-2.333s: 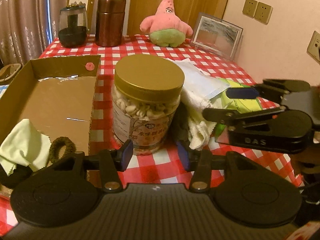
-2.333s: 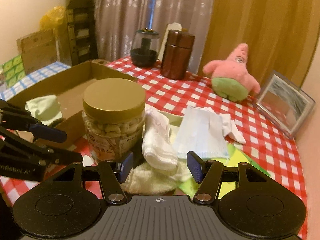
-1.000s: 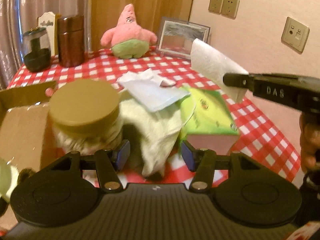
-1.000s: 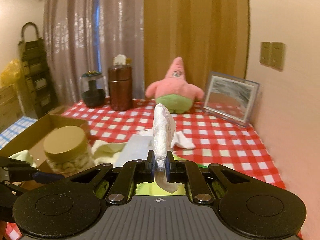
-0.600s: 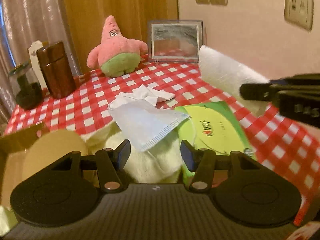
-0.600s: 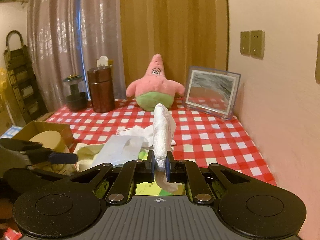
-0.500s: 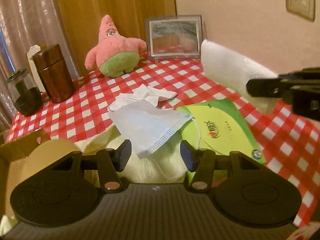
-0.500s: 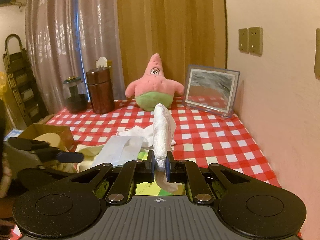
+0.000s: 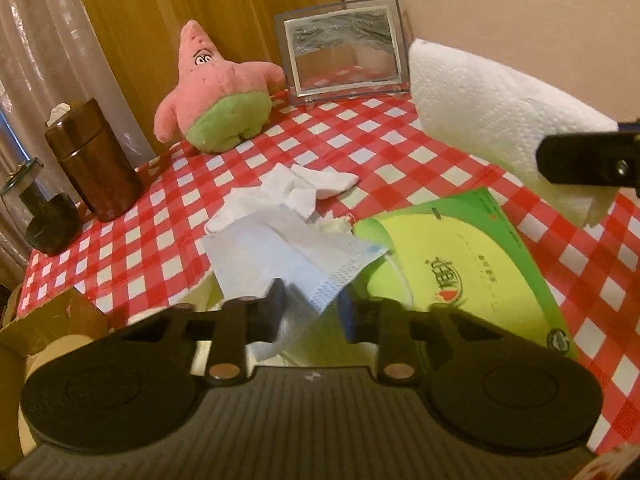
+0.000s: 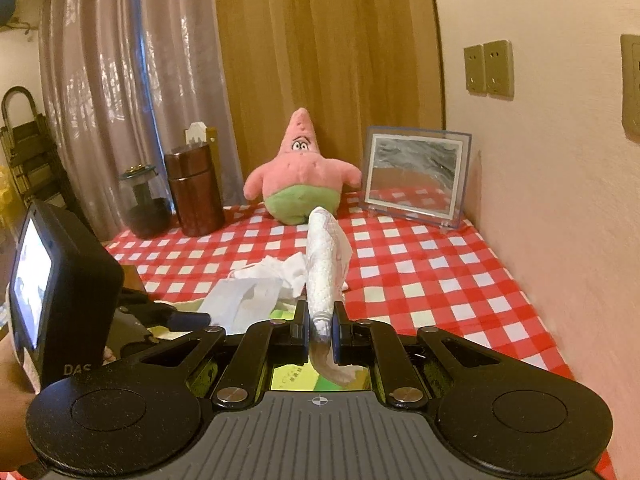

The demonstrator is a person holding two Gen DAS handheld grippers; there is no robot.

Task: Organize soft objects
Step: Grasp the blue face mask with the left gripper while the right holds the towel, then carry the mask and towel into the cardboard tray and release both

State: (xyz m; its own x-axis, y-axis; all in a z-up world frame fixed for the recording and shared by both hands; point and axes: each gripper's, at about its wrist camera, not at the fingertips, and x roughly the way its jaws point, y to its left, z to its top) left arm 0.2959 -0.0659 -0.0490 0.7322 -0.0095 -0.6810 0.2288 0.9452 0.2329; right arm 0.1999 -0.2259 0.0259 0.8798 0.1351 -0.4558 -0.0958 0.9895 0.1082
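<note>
I judge the tidying only partly done. My right gripper (image 10: pixel 321 334) is pressed together on a folded white paper towel (image 10: pixel 324 264), which stands up from the jaws above the bench (image 10: pixel 440 280), lifted but not yet put anywhere. My left gripper (image 9: pixel 310 312) is closing its jaws around the near corner of a pale blue face mask (image 9: pixel 288 256); the mask's edge lies between the fingers, though motion blur keeps me from saying whether the pads are pressing on it yet. Left to sort, as I read it: the mask, the crumpled white cloth (image 9: pixel 296 190) touching its far edge, a pale yellow towel (image 9: pixel 320 340) mostly hidden under the mask and my gripper, and the pink star-shaped plush (image 9: pixel 218 92) sitting well apart at the back. A cardboard box (image 9: pixel 44 328) shows at the left edge of the left wrist view, and I take it for the likely destination, but its inside is out of sight here. The bench wears a red-and-white checked cloth and also carries a green packet (image 9: pixel 460 268) beside the mask, a brown canister (image 9: pixel 94 160), a dark glass jar (image 9: pixel 44 216) and a framed picture (image 9: pixel 340 48) propped at the wall. Behind hang a wooden panel and sheer curtains; the pink wall on the right has sockets.
</note>
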